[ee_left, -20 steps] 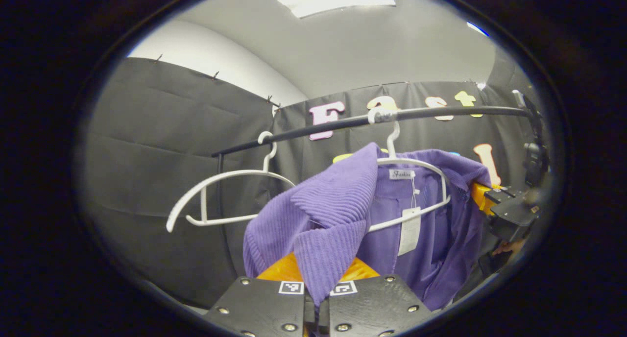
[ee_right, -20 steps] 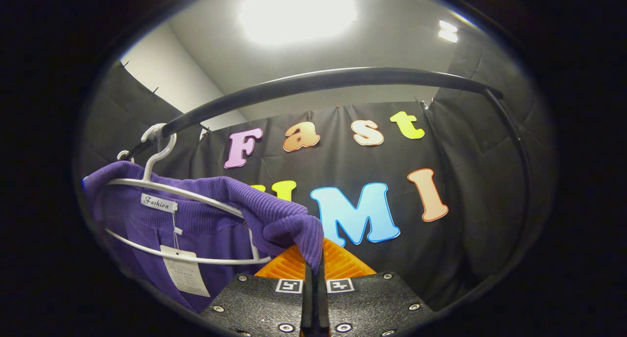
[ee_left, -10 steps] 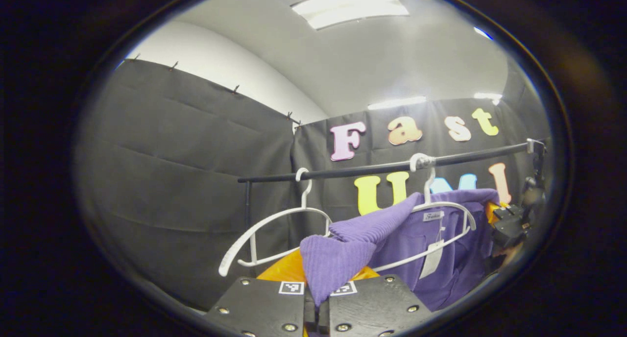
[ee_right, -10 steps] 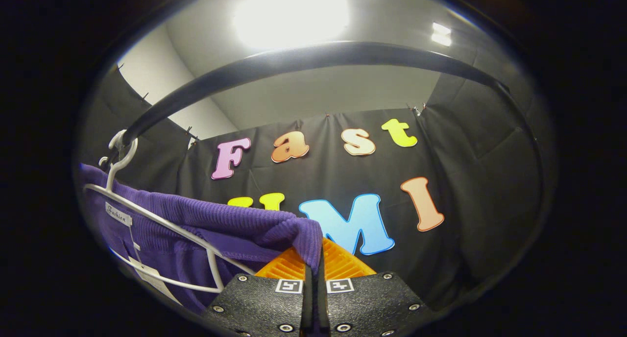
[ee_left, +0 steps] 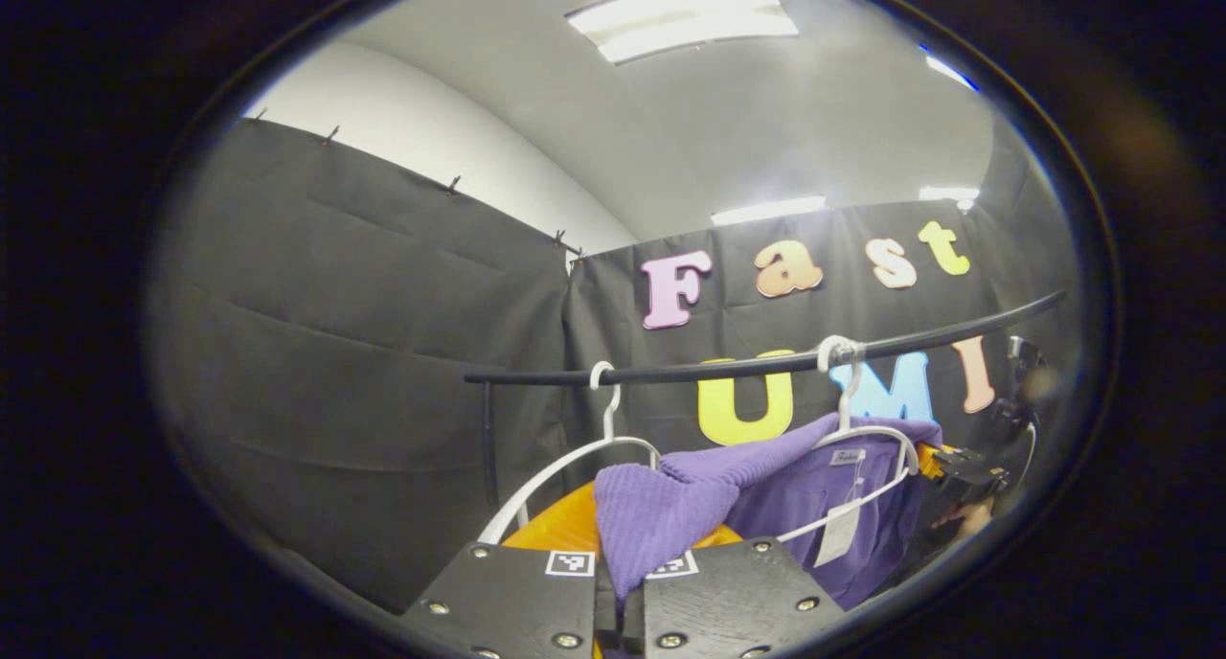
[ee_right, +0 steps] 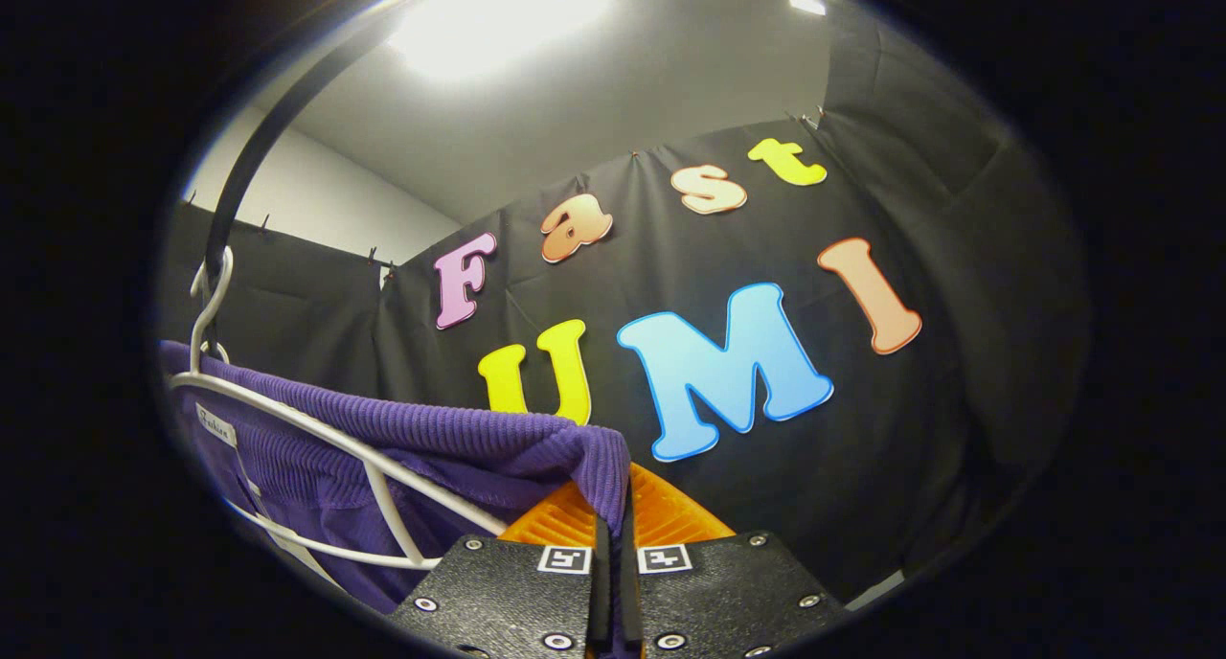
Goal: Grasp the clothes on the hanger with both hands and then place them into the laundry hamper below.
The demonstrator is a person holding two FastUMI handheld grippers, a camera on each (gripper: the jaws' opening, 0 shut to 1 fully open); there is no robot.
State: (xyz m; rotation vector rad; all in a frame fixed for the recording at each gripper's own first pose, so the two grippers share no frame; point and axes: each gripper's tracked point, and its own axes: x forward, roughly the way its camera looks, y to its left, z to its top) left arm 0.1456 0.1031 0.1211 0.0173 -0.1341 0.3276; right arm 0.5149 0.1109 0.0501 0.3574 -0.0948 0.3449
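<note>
Purple garment (ee_left: pixel 814 491): lower part cut off at bottom edge of left gripper view, hem out of sight. Paper tag (ee_left: pixel 836 534) on it too small to read. Far gripper (ee_left: pixel 963 467) at right rim of that view small and blurred, finger state unclear. White hanger (ee_right: pixel 316 448) in right gripper view: left end lost at picture's edge, part covered by knit. Rail (ee_right: pixel 239 161) there runs off the top. Empty hanger (ee_left: pixel 565 472): lower arm hidden behind near gripper's fingers.
</note>
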